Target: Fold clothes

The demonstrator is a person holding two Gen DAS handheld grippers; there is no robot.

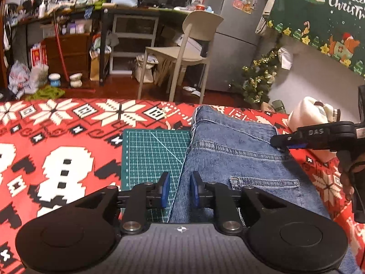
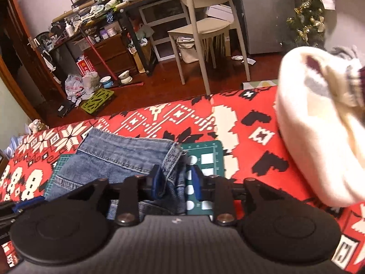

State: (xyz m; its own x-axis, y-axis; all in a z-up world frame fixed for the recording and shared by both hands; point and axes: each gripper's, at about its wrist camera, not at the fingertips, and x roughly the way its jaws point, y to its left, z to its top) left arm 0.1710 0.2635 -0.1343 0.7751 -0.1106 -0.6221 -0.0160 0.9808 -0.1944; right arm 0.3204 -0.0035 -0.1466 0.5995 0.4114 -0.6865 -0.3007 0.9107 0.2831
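Folded blue denim jeans [image 1: 239, 159] lie on a green gridded cutting mat [image 1: 150, 153], itself on a red blanket with white snowflake pattern [image 1: 57, 137]. Left gripper [image 1: 180, 189]: jaws slightly apart, straddling the jeans' left edge over the mat, pads not pressing anything. Right gripper [image 2: 176, 182]: jaws apart, a bunched fold of denim waistband between them, left pad touching cloth, right pad clear of it; no firm clamp visible. In the left wrist view the right gripper sits at the jeans' far right corner. Cream knitted garment [image 2: 319, 125] piled on the blanket right of the jeans, just beside the right gripper. Beyond the blanket's far edge: beige plastic chair [image 1: 189, 45], small decorated Christmas tree [image 1: 262, 77], cluttered dark desk [image 1: 127, 13].
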